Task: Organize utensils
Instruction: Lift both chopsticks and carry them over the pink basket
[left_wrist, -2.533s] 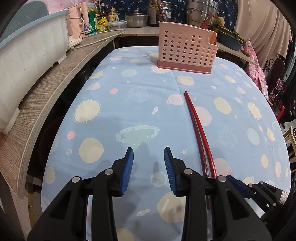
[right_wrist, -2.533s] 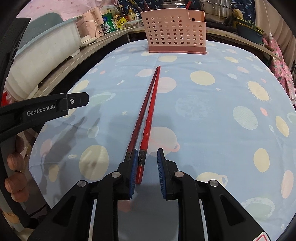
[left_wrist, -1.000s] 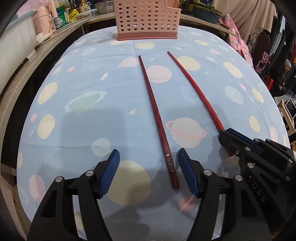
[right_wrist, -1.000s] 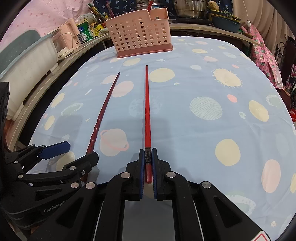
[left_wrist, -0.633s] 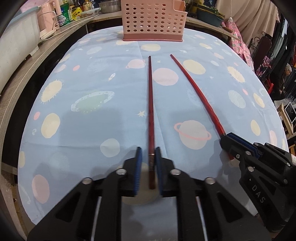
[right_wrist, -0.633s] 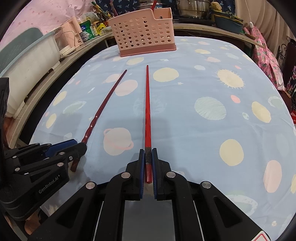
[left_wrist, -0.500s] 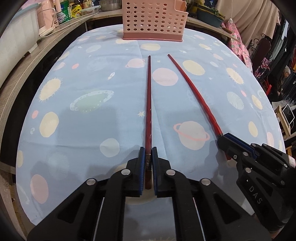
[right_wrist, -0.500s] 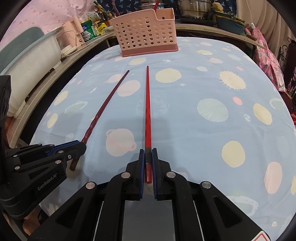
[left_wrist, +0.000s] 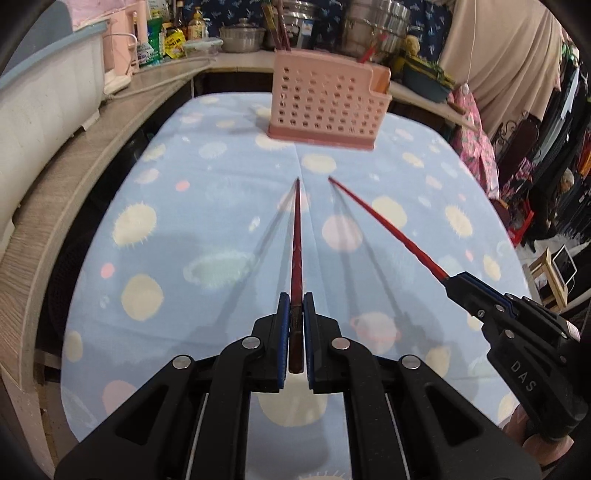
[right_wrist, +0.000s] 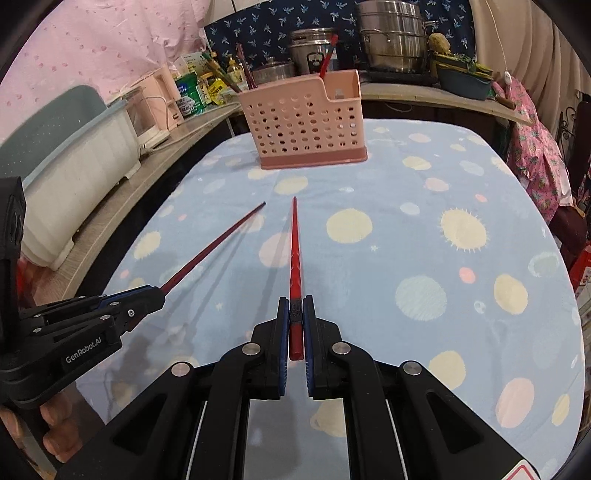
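Both chopsticks had lifted off the cloth since the earlier frame. Left gripper (left_wrist: 294, 325) fingers pinched the dark red chopstick (left_wrist: 296, 236) at its thick butt end; right gripper (right_wrist: 295, 325) fingers pinched the bright red chopstick (right_wrist: 294, 251) likewise. Beyond their tips stood the pink basket (right_wrist: 303, 122) on the counter (right_wrist: 424, 229). Light, stiff and slick, they probably could swivel in such end grips.

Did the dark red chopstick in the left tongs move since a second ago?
Yes. The dark red chopstick has lifted off the tablecloth, toward the pink basket.
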